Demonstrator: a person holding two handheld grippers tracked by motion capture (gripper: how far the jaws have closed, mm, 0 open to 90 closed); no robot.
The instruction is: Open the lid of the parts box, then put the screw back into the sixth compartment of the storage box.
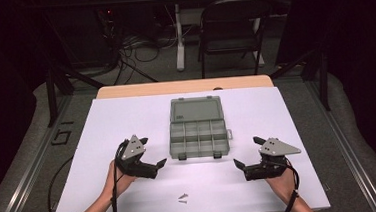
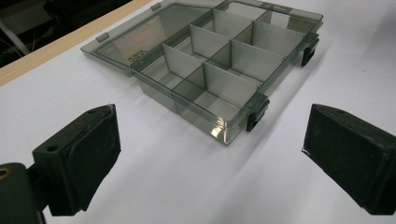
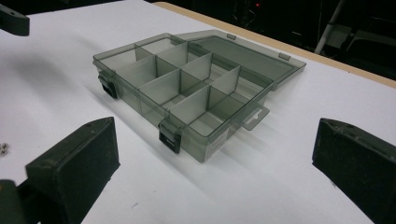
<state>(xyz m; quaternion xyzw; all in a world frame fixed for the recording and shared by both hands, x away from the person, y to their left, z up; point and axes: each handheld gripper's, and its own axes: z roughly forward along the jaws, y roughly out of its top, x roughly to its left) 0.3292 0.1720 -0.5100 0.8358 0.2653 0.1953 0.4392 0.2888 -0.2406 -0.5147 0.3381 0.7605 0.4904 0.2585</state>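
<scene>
The compartment box lies open near the middle of the white table sheet, its lid folded flat away from you and its tray of small divided compartments toward you. Two dark latches sit on the near edge of the tray, and a clear hang tab projects from its right-hand end. In both gripper views the compartments that can be seen hold nothing.

Your left gripper rests low over the sheet just off the box's near-left corner, its jaws spread wide with nothing between them; the left gripper view shows bare sheet between the pads and the box ahead. Your right gripper sits off the near-right corner, a little farther from the box, jaws likewise fully spread and empty. Neither gripper touches the box.

Two small screws lie together on the sheet close to your edge, between your two hands and well apart from the box. A folding chair stands beyond the far side of the table.
</scene>
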